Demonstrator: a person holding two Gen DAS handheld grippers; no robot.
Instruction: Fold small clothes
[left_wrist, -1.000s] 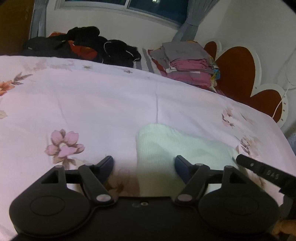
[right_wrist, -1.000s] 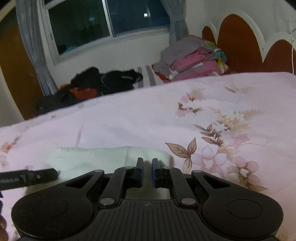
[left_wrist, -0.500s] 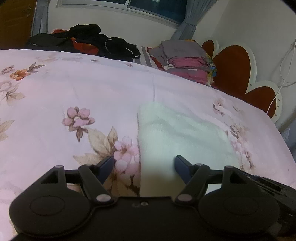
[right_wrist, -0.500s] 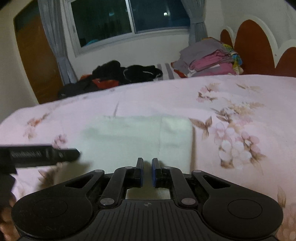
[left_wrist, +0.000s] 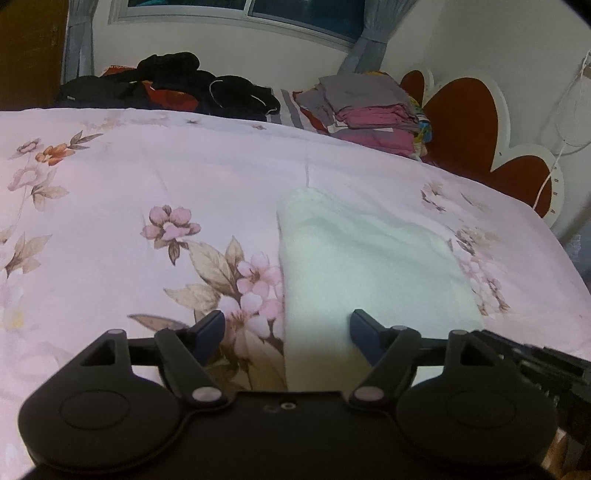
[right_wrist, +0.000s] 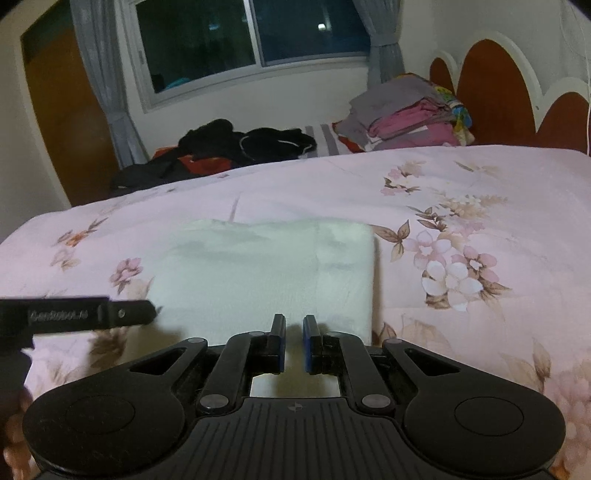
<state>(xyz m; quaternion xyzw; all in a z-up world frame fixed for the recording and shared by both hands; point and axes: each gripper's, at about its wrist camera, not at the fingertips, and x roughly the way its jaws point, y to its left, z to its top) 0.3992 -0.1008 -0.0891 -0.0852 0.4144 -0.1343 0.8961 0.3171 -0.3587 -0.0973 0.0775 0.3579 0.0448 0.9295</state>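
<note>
Both grippers tilt down over the floral bedspread (left_wrist: 110, 192). The left gripper (left_wrist: 286, 330) has its fingers spread wide with nothing clamped; the right gripper (right_wrist: 294, 345) has its fingers drawn nearly together and empty. White lettering on the left gripper's finger, seen from the right wrist, is too blurred to read. The folded white cloth (right_wrist: 266, 273) lies flat on the bedspread just ahead of both. Since a second ago both grippers have pulled back, so more of the cloth shows.

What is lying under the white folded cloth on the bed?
The white cloth lies flat on the pink floral bedcover, which shows all around it. Whatever is directly beneath it is covered, so it cannot be seen.
</note>
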